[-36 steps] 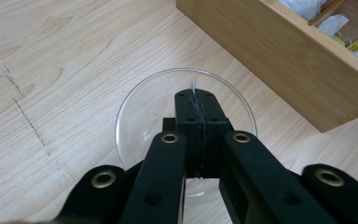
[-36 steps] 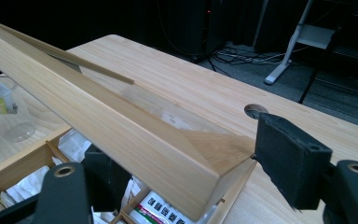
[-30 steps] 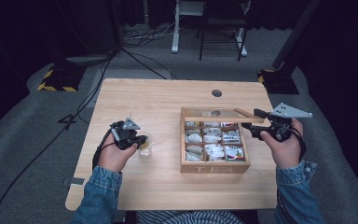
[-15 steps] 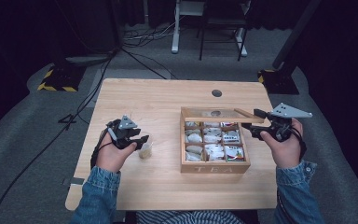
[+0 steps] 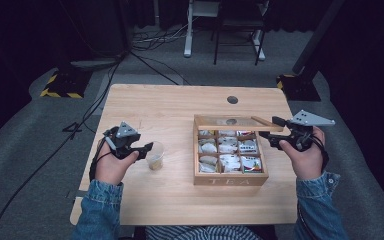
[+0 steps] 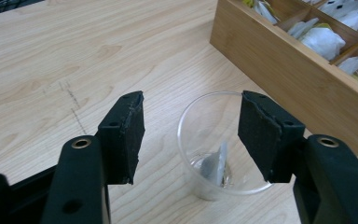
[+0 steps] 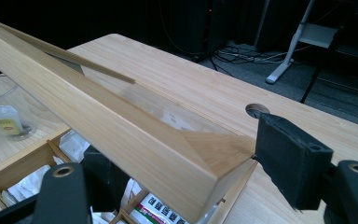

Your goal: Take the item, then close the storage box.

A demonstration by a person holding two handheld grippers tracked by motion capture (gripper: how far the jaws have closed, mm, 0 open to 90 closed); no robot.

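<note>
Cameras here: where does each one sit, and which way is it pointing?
High view: above the person's side, looking forward and down on the table; forearms, hands and both tongs show.
Left gripper view: rides the left tongs, aimed down at the plastic cup, where a tea bag lies; two black jaws show.
Right gripper view: rides the right tongs, looking along the tea box lid they hold up.
Shared: the cup and the tea box.
</note>
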